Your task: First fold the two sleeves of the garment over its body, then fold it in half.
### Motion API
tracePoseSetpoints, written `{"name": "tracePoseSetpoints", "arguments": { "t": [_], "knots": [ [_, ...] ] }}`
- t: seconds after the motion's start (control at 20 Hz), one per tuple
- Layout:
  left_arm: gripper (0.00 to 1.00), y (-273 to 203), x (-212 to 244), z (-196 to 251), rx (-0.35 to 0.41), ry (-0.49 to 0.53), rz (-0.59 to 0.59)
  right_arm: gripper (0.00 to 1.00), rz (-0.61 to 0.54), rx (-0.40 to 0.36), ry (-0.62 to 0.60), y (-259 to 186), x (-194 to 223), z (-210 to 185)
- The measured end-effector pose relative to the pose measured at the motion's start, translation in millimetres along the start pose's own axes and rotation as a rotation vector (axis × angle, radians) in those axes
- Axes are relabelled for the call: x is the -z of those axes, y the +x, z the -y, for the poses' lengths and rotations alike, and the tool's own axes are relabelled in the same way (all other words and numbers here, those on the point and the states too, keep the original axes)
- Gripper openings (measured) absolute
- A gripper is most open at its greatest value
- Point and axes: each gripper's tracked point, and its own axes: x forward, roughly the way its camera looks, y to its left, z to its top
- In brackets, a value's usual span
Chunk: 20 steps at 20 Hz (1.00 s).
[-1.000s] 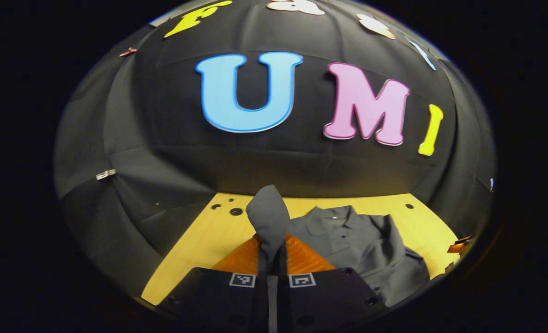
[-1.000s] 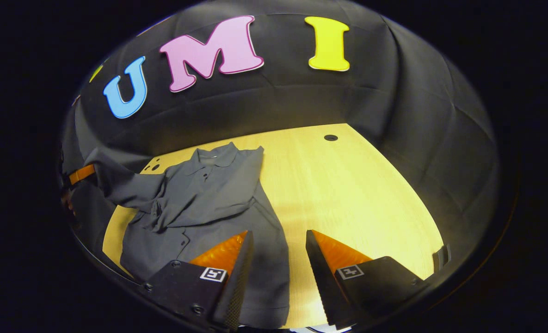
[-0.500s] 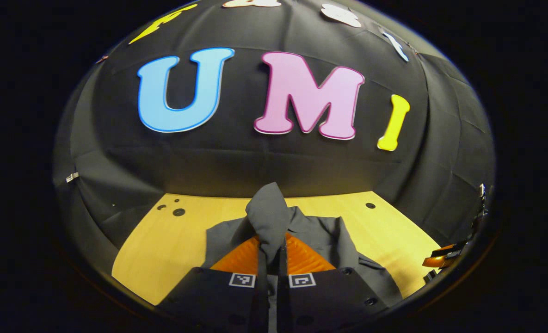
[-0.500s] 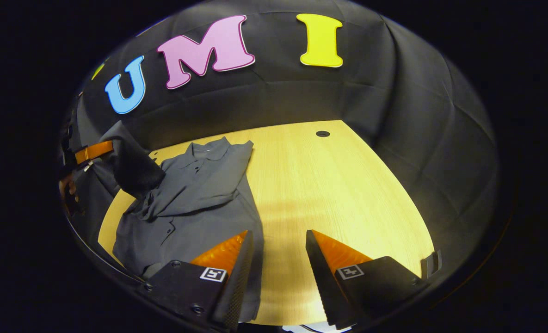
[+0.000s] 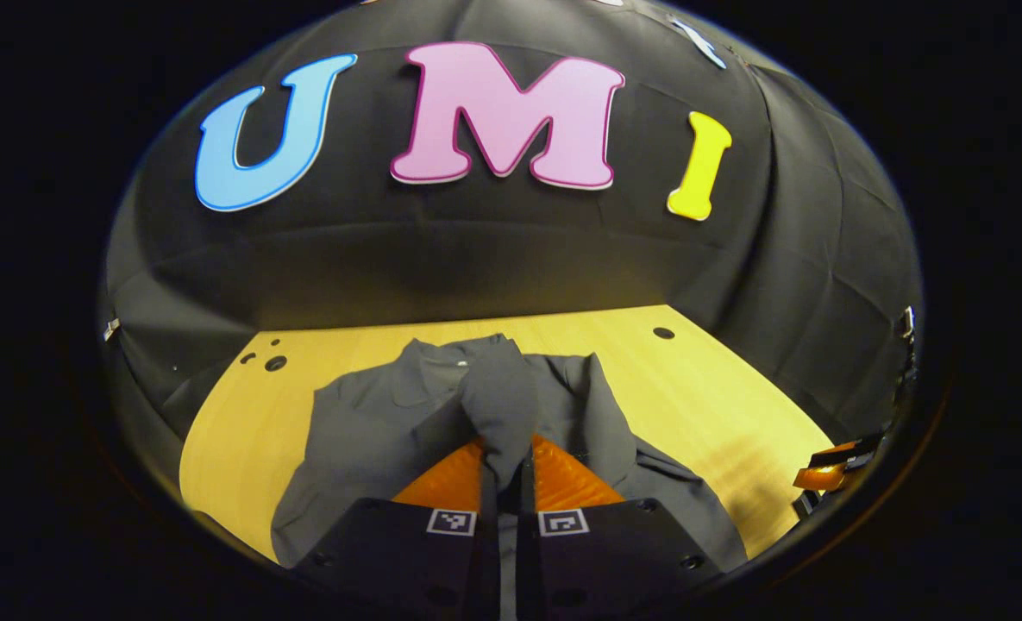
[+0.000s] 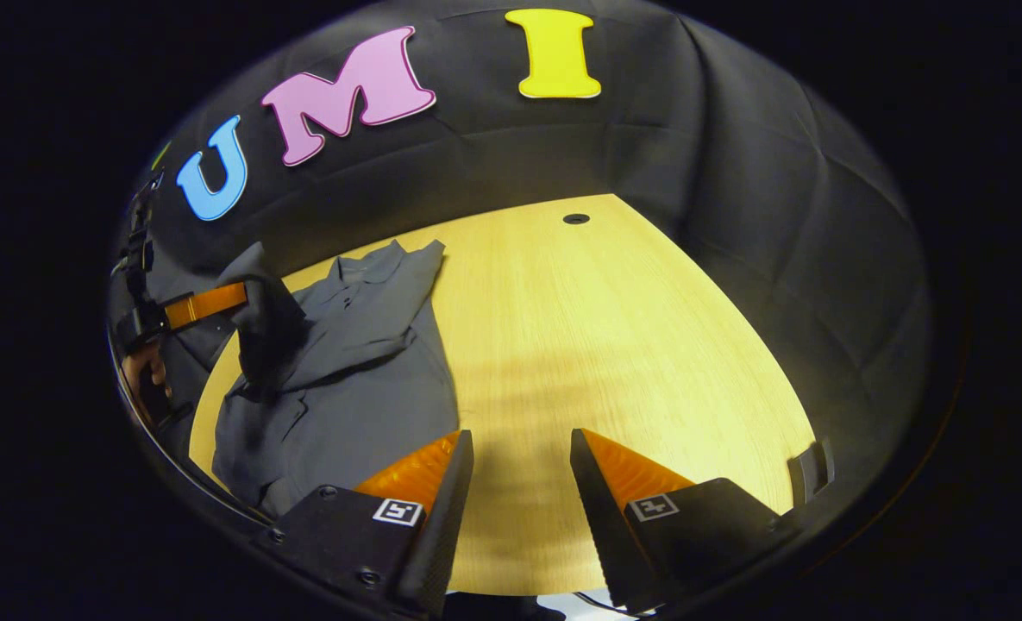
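Observation:
A dark grey collared shirt (image 5: 373, 431) lies on the wooden table (image 5: 717, 405), collar toward the far wall. My left gripper (image 5: 508, 470) is shut on one sleeve (image 5: 502, 405), holding it lifted over the shirt's body. In the right gripper view the shirt (image 6: 364, 379) lies at the left of the table, and the left gripper (image 6: 239, 297) shows above it with the sleeve (image 6: 265, 332) hanging from it. My right gripper (image 6: 519, 470) stands open above bare wood to the right of the shirt, nothing between its fingers.
The table (image 6: 614, 345) has a small round hole (image 6: 575, 219) near its far edge and a few holes (image 5: 273, 363) at its far left corner. Black cloth walls close in on all sides. A hand (image 6: 144, 375) holds the left gripper.
My left gripper has carried the sleeve rightward over the shirt's body. My right gripper has drifted right, off the shirt's hem and over bare wood, staying open.

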Motion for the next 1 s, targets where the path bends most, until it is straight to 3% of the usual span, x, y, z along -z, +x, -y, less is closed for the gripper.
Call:
{"name": "tracePoseSetpoints", "arguments": {
  "t": [0.3, 0.35, 0.45, 0.55, 0.6, 0.65, 0.85, 0.95, 1.0],
  "knots": [
    [0.10, 25.0, 35.8, 28.6, 0.044, 0.027, -0.065, 0.71, -0.025, 0.008, 0.001, 1.5, 6.6, 11.7],
    [0.18, 27.7, 40.1, 33.7, 0.055, 0.028, -0.070, 0.71, -0.027, 0.007, 0.000, 2.1, 6.9, 12.9],
    [0.18, 32.1, 48.9, 42.7, 0.077, 0.023, -0.084, 0.71, -0.034, 0.004, -0.004, 3.8, 7.0, 13.1],
    [0.24, 34.5, 55.0, 47.9, 0.090, 0.016, -0.090, 0.71, -0.037, 0.001, -0.009, 3.7, 7.0, 12.4],
    [0.41, 35.1, 56.9, 53.2, 0.107, 0.016, -0.091, 0.71, -0.039, 0.000, -0.012, 4.1, 6.7, 11.7],
    [0.40, 33.8, 58.1, 58.5, 0.125, 0.020, -0.092, 0.71, -0.040, -0.001, -0.015, 4.7, 6.6, 9.6],
    [0.58, 21.5, 60.4, 79.7, 0.233, 0.023, -0.087, 0.71, -0.045, -0.019, -0.026, 2.8, 7.0, -3.3],
    [0.75, 5.1, 61.0, 82.5, 0.273, 0.026, -0.082, 0.71, -0.052, -0.048, -0.031, -0.4, 9.2, -19.2],
    [0.88, -4.8, 62.3, 77.3, 0.273, 0.031, -0.076, 0.59, -0.054, -0.068, -0.033, -3.4, 9.8, -27.7]
  ]
}}
